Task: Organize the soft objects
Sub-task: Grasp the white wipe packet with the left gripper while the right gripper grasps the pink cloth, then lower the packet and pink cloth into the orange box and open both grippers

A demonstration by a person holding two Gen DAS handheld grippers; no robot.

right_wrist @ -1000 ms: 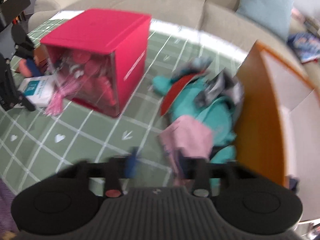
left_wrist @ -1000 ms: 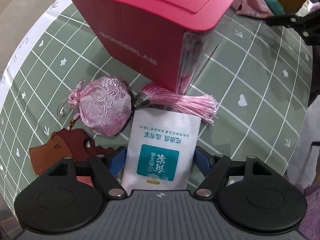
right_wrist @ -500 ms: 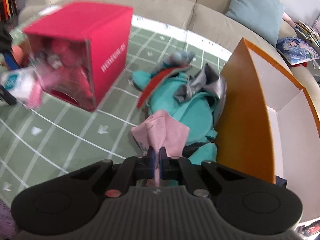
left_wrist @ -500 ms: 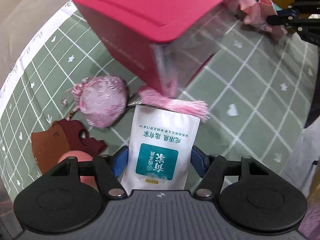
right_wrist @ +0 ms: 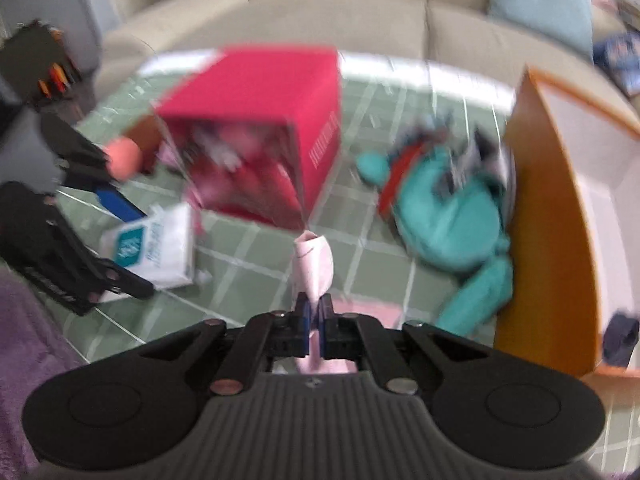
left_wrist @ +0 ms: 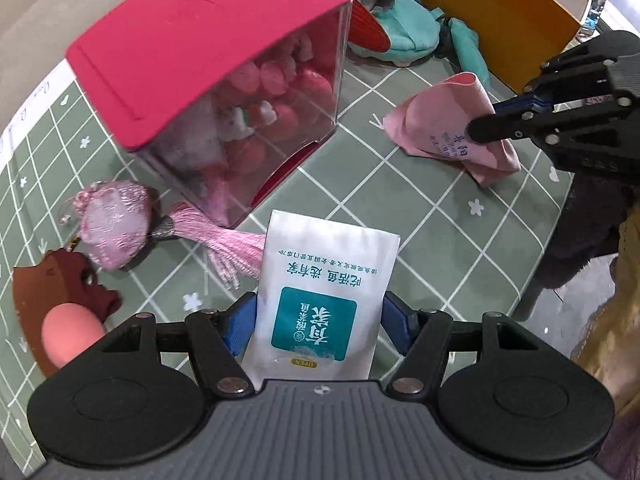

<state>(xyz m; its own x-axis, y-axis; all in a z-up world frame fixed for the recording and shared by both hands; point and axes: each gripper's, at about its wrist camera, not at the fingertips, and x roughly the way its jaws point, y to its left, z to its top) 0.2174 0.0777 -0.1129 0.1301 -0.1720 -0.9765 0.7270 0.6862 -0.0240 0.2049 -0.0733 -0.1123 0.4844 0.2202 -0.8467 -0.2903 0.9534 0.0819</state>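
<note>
Left gripper (left_wrist: 318, 320): jaws stood apart with the white paper sachet with a teal label (left_wrist: 324, 292) between the blue pads; the left pad met the packet's edge, contact at the right pad not clear, so I judged it clamped lightly across its width.
Sachet axis: long side ran straight ahead of the left gripper, along the fingers; top edge pointed toward the box.
Right gripper (right_wrist: 316, 322): jaws together, clamped on a fold of the small pink fabric pouch (right_wrist: 314, 268), which rose between the pads in the blurred right wrist view.
Pouch position: off to the right of the left gripper, hanging over the green grid-patterned worktop (left_wrist: 420, 216); whether its lower edge touched the cloth I could not tell.
Red box with a clear front (left_wrist: 224, 76): ahead and slightly left of the left gripper, well nearer to it than to the right one.
Orange-walled white carton (right_wrist: 560, 208): directly right of the right gripper, open side facing it; the nearer hand for that container was the right.
Teal plush heap (right_wrist: 448, 216): ahead-right of the right gripper, against the carton wall.
Pink brocade sachet with tassel (left_wrist: 116, 228): left of the left gripper, on the worktop, untouched.
Judgement: the pouch's likeliest destination was the carton, a short swing rightward.
</note>
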